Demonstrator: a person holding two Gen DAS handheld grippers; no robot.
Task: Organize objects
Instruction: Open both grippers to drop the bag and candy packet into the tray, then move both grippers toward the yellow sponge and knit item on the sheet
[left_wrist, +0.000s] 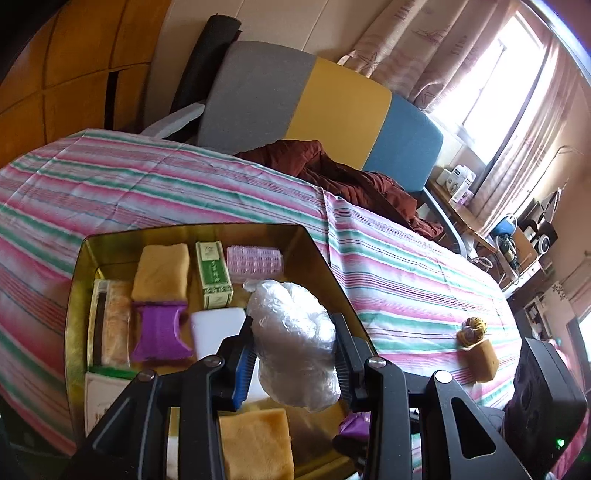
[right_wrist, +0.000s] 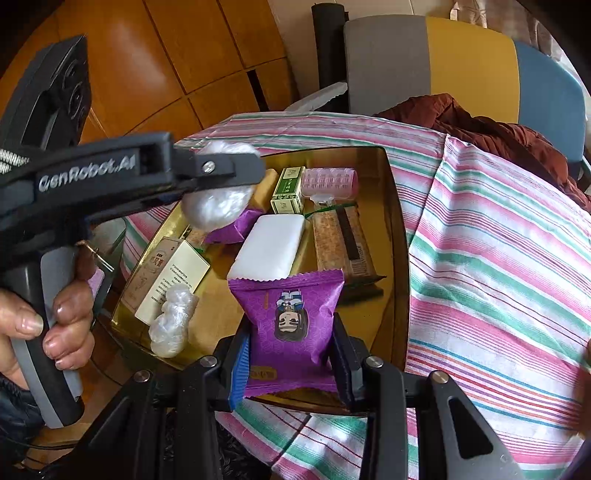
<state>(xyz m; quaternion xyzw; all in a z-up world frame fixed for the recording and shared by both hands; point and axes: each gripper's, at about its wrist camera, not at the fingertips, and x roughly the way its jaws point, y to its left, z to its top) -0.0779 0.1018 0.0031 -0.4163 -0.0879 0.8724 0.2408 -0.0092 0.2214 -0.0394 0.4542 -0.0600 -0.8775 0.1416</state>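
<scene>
- Gold tin tray (right_wrist: 399, 206): shallow and reflective, holding a white bar (right_wrist: 269, 247), a green box (right_wrist: 288, 190), a pink blister pack (right_wrist: 330, 182) and wrapped snack bars.
- Purple snack packet (right_wrist: 291, 332): cartoon figure printed on it, upside down, above the tray's near edge.
- Crumpled clear plastic bag (left_wrist: 295, 339): over the tray's interior.
- Striped cloth (left_wrist: 406, 277): covers the surface under the tray; a tricolour chair (left_wrist: 325, 103) stands behind.
- Left tool (left_wrist: 293, 354): narrowly parted, clamping the bag.
- Right tool (right_wrist: 291, 365): narrowly parted, gripping the packet.

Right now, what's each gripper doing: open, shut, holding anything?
Left gripper: shut on the clear plastic bag, held over the gold tray.
Right gripper: shut on the purple packet, at the tray's near edge.
</scene>
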